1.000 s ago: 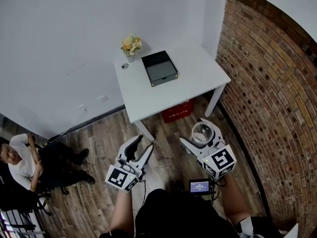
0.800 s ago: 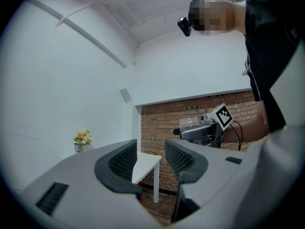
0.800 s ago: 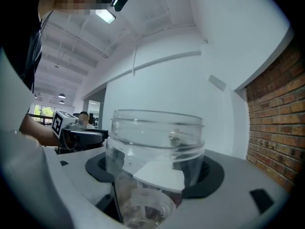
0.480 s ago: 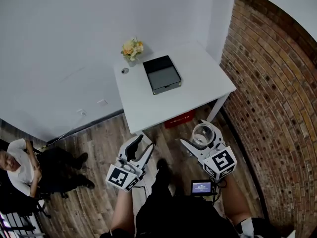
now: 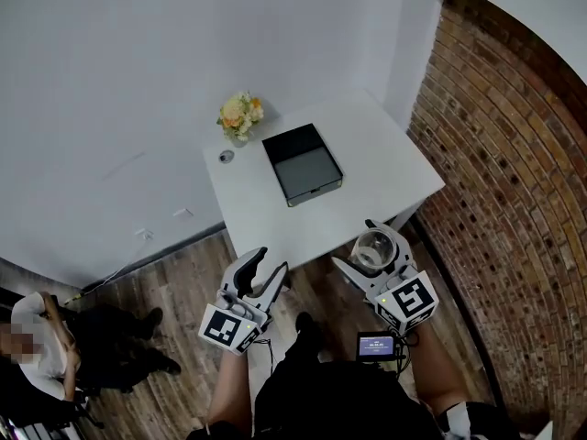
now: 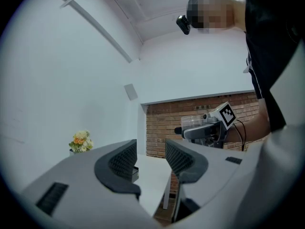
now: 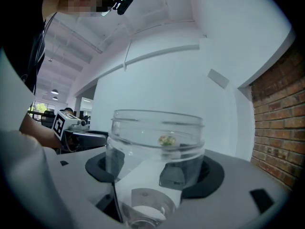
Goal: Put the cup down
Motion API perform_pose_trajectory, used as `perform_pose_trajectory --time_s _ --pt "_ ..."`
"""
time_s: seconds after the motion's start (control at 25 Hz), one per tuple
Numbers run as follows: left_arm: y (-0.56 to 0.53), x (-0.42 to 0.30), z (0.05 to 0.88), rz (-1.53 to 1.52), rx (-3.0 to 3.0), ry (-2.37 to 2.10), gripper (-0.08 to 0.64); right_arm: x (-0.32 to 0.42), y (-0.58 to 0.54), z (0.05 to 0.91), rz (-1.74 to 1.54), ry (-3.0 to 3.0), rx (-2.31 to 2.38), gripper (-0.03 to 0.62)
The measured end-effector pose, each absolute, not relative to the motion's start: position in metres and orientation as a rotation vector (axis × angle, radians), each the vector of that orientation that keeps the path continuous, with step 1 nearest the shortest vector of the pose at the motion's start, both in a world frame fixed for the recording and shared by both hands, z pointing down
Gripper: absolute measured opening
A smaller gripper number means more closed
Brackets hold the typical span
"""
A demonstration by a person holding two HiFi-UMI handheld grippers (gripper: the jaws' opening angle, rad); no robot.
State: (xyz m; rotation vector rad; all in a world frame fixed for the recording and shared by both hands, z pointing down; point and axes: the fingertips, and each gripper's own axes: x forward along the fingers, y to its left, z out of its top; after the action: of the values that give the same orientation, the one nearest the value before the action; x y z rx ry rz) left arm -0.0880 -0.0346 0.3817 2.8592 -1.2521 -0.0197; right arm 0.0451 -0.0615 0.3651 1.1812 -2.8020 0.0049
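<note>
Right gripper (image 5: 358, 246) clasps a clear plastic cup (image 7: 157, 147) upright near the white table (image 5: 367, 168); left gripper (image 5: 271, 260) hangs released, empty.

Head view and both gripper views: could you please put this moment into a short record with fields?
cup: clear, upright, held in the air
right gripper: shut on the cup
left gripper: open, nothing between its jaws
table: white, ahead of both grippers
on table: black box, flowers
task state: cup not yet put down
</note>
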Motion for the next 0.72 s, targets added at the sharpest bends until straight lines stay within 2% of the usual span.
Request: perform_pose_trajectory --time_s 0.72 --pt "-0.144 -0.136 0.387 -0.009 2.88 -1.168 0.213 0.0 -0.168 0.368 0.01 -2.733 1.245 0.383"
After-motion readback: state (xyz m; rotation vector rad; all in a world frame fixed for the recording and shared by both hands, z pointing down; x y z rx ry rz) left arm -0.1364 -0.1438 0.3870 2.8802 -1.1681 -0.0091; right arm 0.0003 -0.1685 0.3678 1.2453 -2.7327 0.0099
